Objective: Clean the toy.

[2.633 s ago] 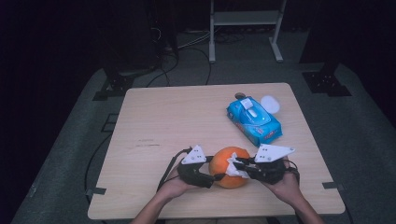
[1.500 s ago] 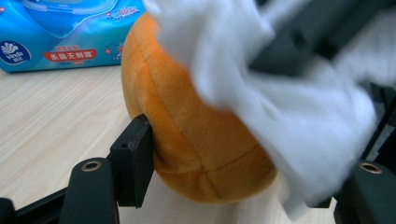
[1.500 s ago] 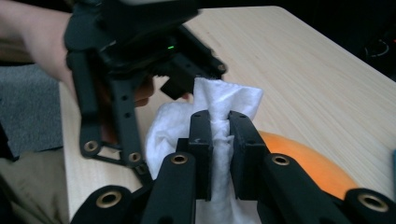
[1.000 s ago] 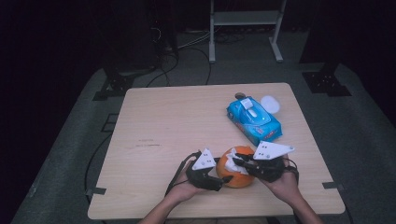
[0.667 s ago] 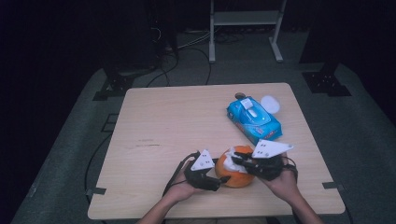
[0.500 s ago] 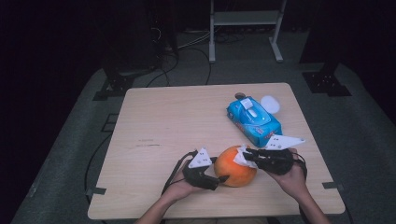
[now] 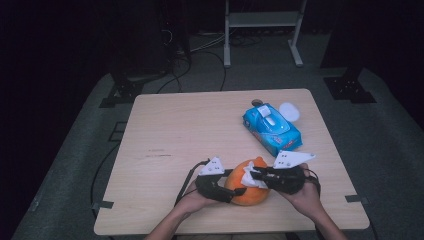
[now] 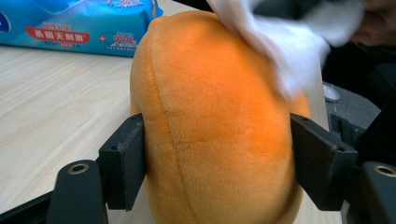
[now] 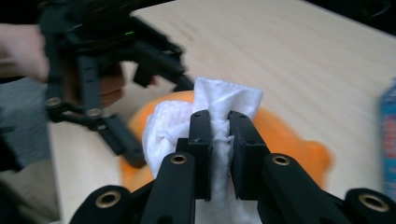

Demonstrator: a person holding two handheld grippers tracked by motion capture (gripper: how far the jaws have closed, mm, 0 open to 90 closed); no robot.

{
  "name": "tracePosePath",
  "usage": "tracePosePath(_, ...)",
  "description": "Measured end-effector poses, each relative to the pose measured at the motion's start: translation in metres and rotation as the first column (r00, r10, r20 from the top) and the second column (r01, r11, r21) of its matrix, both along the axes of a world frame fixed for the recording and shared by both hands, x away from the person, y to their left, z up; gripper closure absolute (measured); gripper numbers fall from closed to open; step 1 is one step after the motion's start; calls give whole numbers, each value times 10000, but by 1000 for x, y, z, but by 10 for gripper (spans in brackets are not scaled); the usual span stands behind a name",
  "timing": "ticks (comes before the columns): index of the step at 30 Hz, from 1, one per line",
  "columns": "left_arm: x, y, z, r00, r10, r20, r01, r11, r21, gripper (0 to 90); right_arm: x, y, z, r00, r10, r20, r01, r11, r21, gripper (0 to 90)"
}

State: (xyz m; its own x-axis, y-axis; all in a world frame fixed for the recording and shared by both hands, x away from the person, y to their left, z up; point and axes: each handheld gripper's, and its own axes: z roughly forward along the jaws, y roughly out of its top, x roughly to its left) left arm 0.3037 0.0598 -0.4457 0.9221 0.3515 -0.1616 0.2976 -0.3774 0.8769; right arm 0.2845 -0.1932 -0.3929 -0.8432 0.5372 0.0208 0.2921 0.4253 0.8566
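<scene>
My left gripper (image 7: 235, 189): it sits at the near edge of the table (image 7: 190, 130), jaws spread about halfway and set one on each flank of the orange plush toy (image 7: 250, 187). The jaws have just been easing and pinching back a little, with the toy between them the whole time; in the left gripper view both pads lie against the fur.
Orange plush toy: directly ahead of my left jaws (image 8: 215, 121), standing on the wood, its seam running down the face toward me.
White wipe (image 7: 248, 176): draped on the top of the toy, on its right shoulder as my left gripper sees it (image 8: 285, 42).
My right gripper (image 7: 256, 176): jaws pinched narrow on the wipe, reaching in over the toy from the right; in its own view (image 9: 219, 135) the crumpled tissue bulges out above and beside the pads.
Blue wipe pack (image 7: 271, 128): beyond my right gripper, farther up the table, well apart from the toy.
White round lid (image 7: 289, 111): just beside the far end of that pack.
</scene>
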Motion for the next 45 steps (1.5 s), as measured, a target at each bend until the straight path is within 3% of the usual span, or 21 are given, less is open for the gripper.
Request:
tracePosePath(2, -1, 0, 0, 9999, -94, 126, 94, 10000, 17, 266, 5, -9, 2, 9983, -550, 196, 552, 9984, -88, 791)
tracePosePath(4, 1, 1, -1, 9999, 69, -99, -70, 9999, -96, 195, 13, -21, -2, 9956, -926, -126, 925, 9957, -42, 790)
tracePosePath(7, 5, 0, -6, 9955, 286, -901, -298, 9995, -125, 68, 16, -26, -11, 9942, -895, -598, 893, 9960, -58, 790)
tracePosePath(9, 6, -2, -10, 9897, 19, -1432, -42, 9999, -157, 75, 15, -24, -10, 9948, -748, -690, 754, 9971, 63, 792)
tracePosePath(10, 4, -2, -10, 9910, -14, -1336, -11, 9998, -181, 110, 14, -22, -9, 9954, -665, -690, 672, 9977, 84, 793)
tracePosePath(12, 2, 0, -3, 9968, -186, -779, 181, 9998, -72, 251, 10, -18, -8, 9961, -636, -603, 641, 9979, 52, 796)
tracePosePath(14, -1, 3, 8, 9988, -313, 366, 308, 9994, 131, 328, 7, -18, -3, 9968, -665, -444, 675, 9975, 197, 799)
tracePosePath(15, -3, 5, 14, 9937, -344, 1067, 320, 9992, 247, 345, 4, -18, 0, 9973, -662, -321, 670, 9974, 269, 799)
tracePosePath(17, -6, 10, 27, 9767, -595, 2061, 507, 9976, 481, 355, -1, -17, 6, 9985, -524, -158, 532, 9970, 570, 801)
tracePosePath(19, -9, 16, 35, 9525, -900, 2911, 685, 9941, 836, 357, -5, -12, 11, 9990, -420, 123, 412, 9975, 577, 801)
tracePosePath(20, -10, 20, 37, 9386, -1115, 3264, 775, 9903, 1153, 357, -7, -10, 12, 9993, -339, 143, 329, 9976, 614, 801)
tracePosePath(21, -9, 23, 36, 9320, -1330, 3372, 907, 9862, 1385, 356, -7, -8, 12, 9996, -260, 90, 253, 9977, 625, 801)
tracePosePath(25, -5, 26, 19, 9405, -1833, 2862, 1327, 9733, 1873, 347, -8, 7, 2, 9998, 73, -161, -69, 9997, 246, 800)
tracePosePath(30, -7, 24, 17, 9262, -2152, 3096, 1668, 9703, 1755, 319, -9, 18, 9, 9990, 53, 440, -62, 9998, 203, 798)
tracePosePath(31, -7, 24, 16, 9291, -2110, 3038, 1658, 9718, 1679, 301, -7, 17, 9, 9989, -17, 474, 12, 9999, 102, 797)
tracePosePath(32, -6, 24, 16, 9369, -1984, 2877, 1585, 9749, 1562, 268, -4, 17, 7, 9991, -54, 414, 56, 10000, -33, 796)
tracePosePath(35, 2, 26, 16, 9759, -1316, 1738, 1147, 9879, 1041, 126, 0, 13, -4, 9999, -102, -79, 101, 9999, -121, 797)
tracePosePath(38, 6, 27, 13, 9899, -1007, 999, 928, 9924, 809, 112, -1, 8, -5, 9997, -129, -211, 127, 9999, -84, 797)
tracePosePath(39, 6, 26, 13, 9902, -1037, 935, 957, 9916, 866, 120, -2, 8, -5, 9996, -155, -245, 152, 9998, -103, 797)
tracePosePath(42, 2, 26, 16, 9832, -1165, 1407, 1006, 9882, 1152, 243, -6, 12, -1, 10000, -82, 45, 83, 9999, -124, 799)
tracePosePath(45, -3, 23, 18, 9672, -1494, 2052, 1223, 9827, 1389, 312, -14, 26, 6, 9992, 286, 295, -288, 9996, 66, 798)
